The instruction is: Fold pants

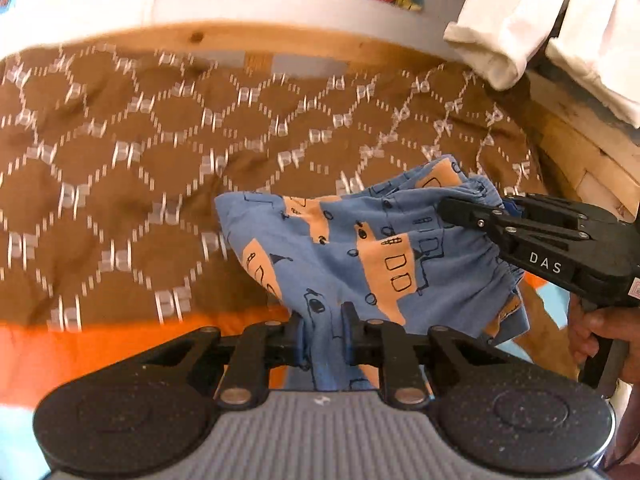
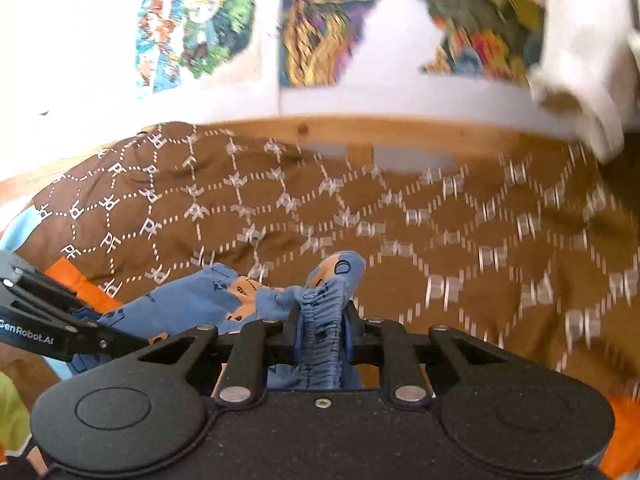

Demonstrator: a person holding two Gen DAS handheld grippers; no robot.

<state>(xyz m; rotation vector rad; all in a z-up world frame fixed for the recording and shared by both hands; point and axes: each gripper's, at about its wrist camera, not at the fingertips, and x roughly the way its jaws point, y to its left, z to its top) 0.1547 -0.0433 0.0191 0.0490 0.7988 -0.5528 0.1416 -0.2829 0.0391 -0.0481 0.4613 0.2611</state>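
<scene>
Small blue pants [image 1: 360, 248] with orange patches and dark drawings hang bunched above a brown patterned bedspread [image 1: 120, 168]. My left gripper [image 1: 325, 336] is shut on a blue fold of the pants. My right gripper [image 1: 452, 210] comes in from the right and is shut on the gathered waistband. In the right wrist view my right gripper [image 2: 322, 332] pinches the elastic waistband of the pants [image 2: 208, 292]. My left gripper [image 2: 120, 338] shows at the left edge there.
A wooden bed frame [image 1: 280, 40] runs along the back, with a white wall and colourful pictures [image 2: 320, 24] behind. White cloth [image 1: 512, 28] hangs at the upper right. An orange and light blue cover [image 1: 60, 360] lies near the front.
</scene>
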